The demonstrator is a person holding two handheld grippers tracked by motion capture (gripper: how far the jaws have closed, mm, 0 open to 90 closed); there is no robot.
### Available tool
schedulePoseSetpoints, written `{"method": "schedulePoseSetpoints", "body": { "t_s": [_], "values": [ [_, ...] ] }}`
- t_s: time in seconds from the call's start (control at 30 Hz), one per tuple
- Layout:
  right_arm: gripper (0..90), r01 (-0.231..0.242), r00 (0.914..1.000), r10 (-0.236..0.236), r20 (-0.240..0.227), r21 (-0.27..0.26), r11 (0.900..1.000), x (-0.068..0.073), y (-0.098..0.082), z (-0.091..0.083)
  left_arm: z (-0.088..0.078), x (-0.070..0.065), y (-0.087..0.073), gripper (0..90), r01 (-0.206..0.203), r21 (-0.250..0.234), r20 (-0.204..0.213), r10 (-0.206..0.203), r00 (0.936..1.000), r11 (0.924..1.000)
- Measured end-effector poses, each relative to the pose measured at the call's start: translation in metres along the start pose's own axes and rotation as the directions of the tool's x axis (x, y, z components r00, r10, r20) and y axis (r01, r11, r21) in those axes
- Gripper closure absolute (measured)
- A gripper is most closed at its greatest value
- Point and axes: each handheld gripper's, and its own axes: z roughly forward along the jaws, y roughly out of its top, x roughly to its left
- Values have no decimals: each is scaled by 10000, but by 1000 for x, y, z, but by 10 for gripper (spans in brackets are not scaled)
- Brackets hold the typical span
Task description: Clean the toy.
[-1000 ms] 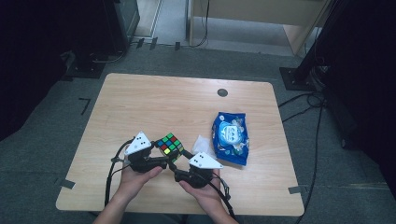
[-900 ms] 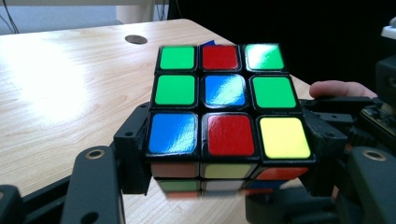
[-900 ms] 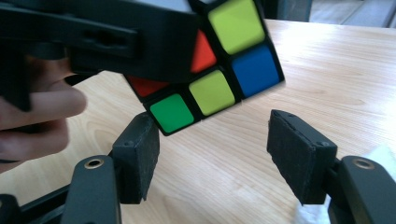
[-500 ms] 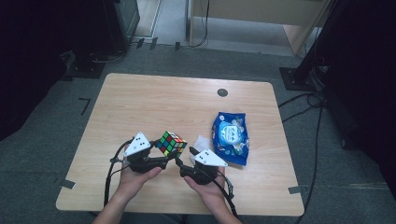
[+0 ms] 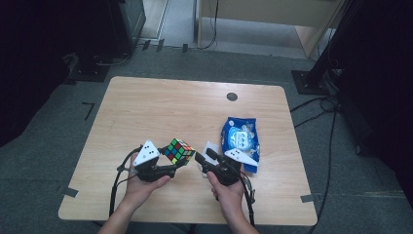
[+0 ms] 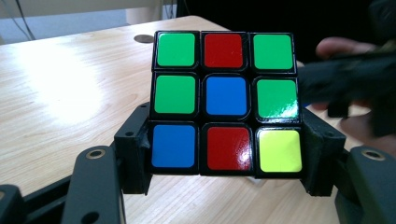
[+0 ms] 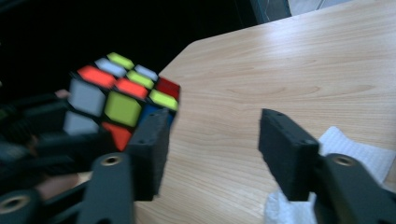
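Now your right gripper [image 5: 200, 159], jaws empty and just narrowed though still spread, has drawn back beside the white tissue [image 5: 210, 148], leaving the multicoloured plastic puzzle cube [image 5: 178, 150] pinched above the wooden table [image 5: 160, 105] by your left gripper [image 5: 176, 168] alone.

Black tongs [image 5: 187, 162] with brass screws, grey triangular plates, trailing black cables.
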Motion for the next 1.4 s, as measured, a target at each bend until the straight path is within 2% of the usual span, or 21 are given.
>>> {"method": "schedulePoseSetpoints", "body": {
  "t_s": [0.03, 0.07, 0.17, 0.3, 0.37, 0.5, 0.53, 0.57, 0.6, 0.63, 0.67, 0.77, 0.83, 0.97, 1.0, 1.03, 1.07, 1.13, 1.17, 1.27, 1.4],
  "values": [
    [359, -373, 9993, 372, -34, -100, 9993, 1, 3, -2, 2, 0, -2, 341, -22, 58, -41, 22, 10000, 10000],
    [359, -373, 9993, 372, -34, -100, 9993, 1, 3, -2, 3, 1, -4, 341, 1, 104, -47, -1, 10000, 9999],
    [279, -1122, 9932, 1122, -323, 35, 9937, 2, 5, -2, 7, 0, -7, 342, 55, 138, -75, -54, 10000, 9999],
    [200, -2133, 9730, 2156, -819, 355, 9763, 5, 5, 0, 10, -5, -9, 341, -111, 66, -38, 111, 9999, 9999],
    [168, -2353, 9663, 2391, -950, 499, 9707, 7, 4, 3, 12, -10, -10, 341, -231, 44, 4, 231, 9997, 9997],
    [172, -2531, 9602, 2599, -1022, 752, 9645, 9, 1, 7, 14, -15, -10, 341, -385, 52, 60, 384, 9992, 9992],
    [190, -2582, 9586, 2656, -1030, 804, 9627, 9, 0, 8, 14, -17, -10, 341, -467, 44, 52, 466, 9989, 9989],
    [280, -2728, 9549, 2802, -983, 823, 9585, 9, -1, 9, 15, -20, -10, 342, -630, 73, 82, 630, 9980, 9980],
    [280, -2728, 9549, 2802, -983, 823, 9585, 9, -1, 9, 15, -20, -10, 341, -630, 73, 82, 630, 9980, 9980],
    [319, -2768, 9526, 2844, -1084, 799, 9576, 9, -2, 9, 15, -21, -10, 341, -687, 66, 89, 686, 9976, 9976],
    [321, -2867, 9484, 2950, -1157, 832, 9544, 9, -2, 9, 15, -23, -10, 341, -749, 73, 59, 749, 9972, 9972],
    [334, -2970, 9455, 3055, -1131, 858, 9510, 8, -2, 7, 17, -24, -10, 341, -872, 199, 82, 871, 9962, 9960],
    [342, -2725, 9560, 2786, -917, 736, 9593, 10, -2, 5, 18, -25, -11, 340, -854, 304, 105, 851, 9963, 9959],
    [345, -1927, 9788, 1961, -585, 583, 9795, 16, 0, 2, 20, -25, -9, 338, -771, 400, 156, 766, 9969, 9962],
    [345, -1552, 9862, 1575, -504, 473, 9867, 18, 0, 2, 20, -26, -9, 336, -789, 402, 114, 785, 9968, 9961],
    [346, -908, 9952, 920, -325, 368, 9952, 23, 0, 2, 20, -26, -9, 330, -784, 437, 98, 781, 9969, 9960],
    [346, -908, 9952, 920, -325, 368, 9952, 23, 0, 2, 20, -26, -8, 330, -762, 461, 106, 758, 9971, 9960],
    [346, -303, 9994, 309, -154, 359, 9989, 30, -1, 1, 20, -27, -8, 325, -791, 463, 84, 788, 9969, 9958],
    [347, 215, 9998, -214, -32, 270, 9994, 36, -2, 2, 20, -27, -8, 323, -830, 461, 56, 829, 9965, 9955],
    [347, 517, 9987, -518, 15, 254, 9983, 39, -3, 1, 19, -26, -7, 323, -864, 441, 59, 862, 9963, 9953],
    [347, 609, 9981, -609, -33, 216, 9979, 42, -3, 1, 19, -26, -7, 324, -886, 429, 85, 883, 9961, 9951]
  ]
}}
